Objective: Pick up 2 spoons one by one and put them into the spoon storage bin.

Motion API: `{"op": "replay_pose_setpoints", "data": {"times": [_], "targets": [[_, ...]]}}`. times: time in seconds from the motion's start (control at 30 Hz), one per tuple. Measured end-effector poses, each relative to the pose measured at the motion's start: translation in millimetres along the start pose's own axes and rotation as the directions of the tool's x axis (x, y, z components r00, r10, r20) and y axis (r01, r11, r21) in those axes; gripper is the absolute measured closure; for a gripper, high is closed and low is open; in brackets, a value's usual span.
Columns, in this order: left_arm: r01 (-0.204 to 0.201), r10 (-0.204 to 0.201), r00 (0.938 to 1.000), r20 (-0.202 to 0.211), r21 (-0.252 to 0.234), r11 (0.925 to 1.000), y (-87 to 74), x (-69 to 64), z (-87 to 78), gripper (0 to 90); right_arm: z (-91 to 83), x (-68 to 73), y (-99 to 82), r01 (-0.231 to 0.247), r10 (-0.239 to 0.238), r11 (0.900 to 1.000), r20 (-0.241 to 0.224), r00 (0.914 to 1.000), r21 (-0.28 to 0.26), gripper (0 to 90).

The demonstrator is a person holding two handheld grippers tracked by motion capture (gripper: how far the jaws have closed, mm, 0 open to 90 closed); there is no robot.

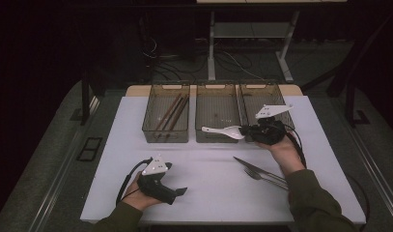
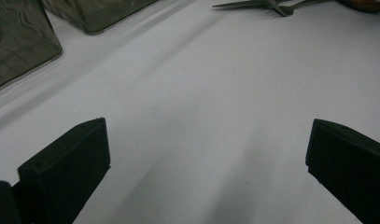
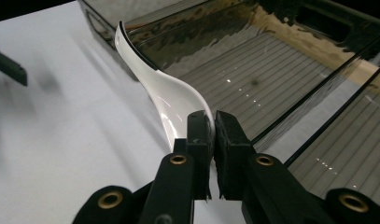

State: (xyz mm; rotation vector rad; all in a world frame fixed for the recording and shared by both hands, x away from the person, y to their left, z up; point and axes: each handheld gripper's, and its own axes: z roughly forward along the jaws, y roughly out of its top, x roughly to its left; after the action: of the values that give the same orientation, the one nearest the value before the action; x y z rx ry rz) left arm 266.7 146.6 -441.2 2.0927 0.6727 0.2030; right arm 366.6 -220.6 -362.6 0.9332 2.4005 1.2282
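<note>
Dark room, cables and metal desk legs (image 1: 211,48) on the floor beyond; white counter (image 1: 208,183) in the foreground, lit from above.

Landmark: middle bin (image 1: 217,118), a smoky translucent tray with a ribbed floor, standing at the counter's far edge.

- Left bin (image 1: 166,118): just beside the middle bin on its left. Holds several brown chopsticks (image 1: 172,112) lying lengthwise.
- Right bin (image 1: 261,94): just beside the middle bin on its right, partly covered by the right hand (image 1: 286,151) and its gripper.
- White spoon (image 1: 224,130): ceramic soup-spoon shape, held level over the front wall of the middle bin, handle end toward the left bin. In the right gripper view the spoon (image 3: 166,93) curves away from the jaws, along the bin's front rim.
- Right gripper (image 1: 246,130): at the front right corner of the middle bin, grey plate on top. Jaws nearly together, pinching the bowl end of the spoon; the right gripper (image 3: 213,140) shows the spoon's edge clamped between the black pads.
- Knife (image 1: 254,168) and fork (image 1: 264,178): metal, lying together on the counter, well in front of the middle bin and to its right, close to the right forearm's green sleeve (image 1: 312,198).
- Left gripper (image 1: 180,192): well in front of the middle bin toward its left, low over bare counter, held in the left hand (image 1: 138,195). In the left gripper view the left gripper (image 2: 206,154) has its jaws spread wide, with nothing between them.
</note>
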Motion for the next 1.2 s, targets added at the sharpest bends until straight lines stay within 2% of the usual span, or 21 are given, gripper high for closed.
{"op": "replay_pose_setpoints", "data": {"times": [0.23, 0.4, 0.73, 0.9, 1.07, 1.2], "targets": [[-0.007, 0.007, 1.0, 0.003, 0.001, 1.0, 0.3, -0.1, 0.0, 0.0, 6.4, -8.6, 16.8, 0.002, -0.002, 1.0, 0.051, 0.9987, 0.004, 85.0], [-0.007, 0.007, 1.0, 0.004, 0.0, 1.0, 0.3, -0.1, -0.1, 0.0, 13.6, -16.7, 24.6, -0.017, 0.016, 0.9998, 0.073, 0.9972, 0.012, 85.0], [-0.006, 0.006, 1.0, 0.006, -0.005, 1.0, 0.8, -1.7, -0.1, 0.0, 36.0, -23.9, 23.5, -0.019, 0.01, 0.9974, 0.117, 0.9931, 0.069, 84.9], [-0.01, 0.01, 0.9999, 0.005, -0.005, 0.9999, 1.1, -1.7, -0.4, 0.0, 45.3, -20.5, 22.6, -0.008, -0.001, 0.9968, 0.111, 0.9938, 0.08, 84.9], [-0.004, 0.005, 1.0, 0.006, -0.008, 1.0, 1.0, -2.5, 0.3, 0.0, 55.5, -16.0, 22.0, 0.018, -0.031, 0.9929, 0.114, 0.993, 0.118, 84.6], [-0.008, 0.008, 0.9999, 0.007, -0.008, 0.9999, 1.2, -3.0, 0.3, 0.0, 58.9, -16.3, 21.2, 0.011, -0.025, 0.9929, 0.109, 0.9937, 0.119, 84.8]]}}
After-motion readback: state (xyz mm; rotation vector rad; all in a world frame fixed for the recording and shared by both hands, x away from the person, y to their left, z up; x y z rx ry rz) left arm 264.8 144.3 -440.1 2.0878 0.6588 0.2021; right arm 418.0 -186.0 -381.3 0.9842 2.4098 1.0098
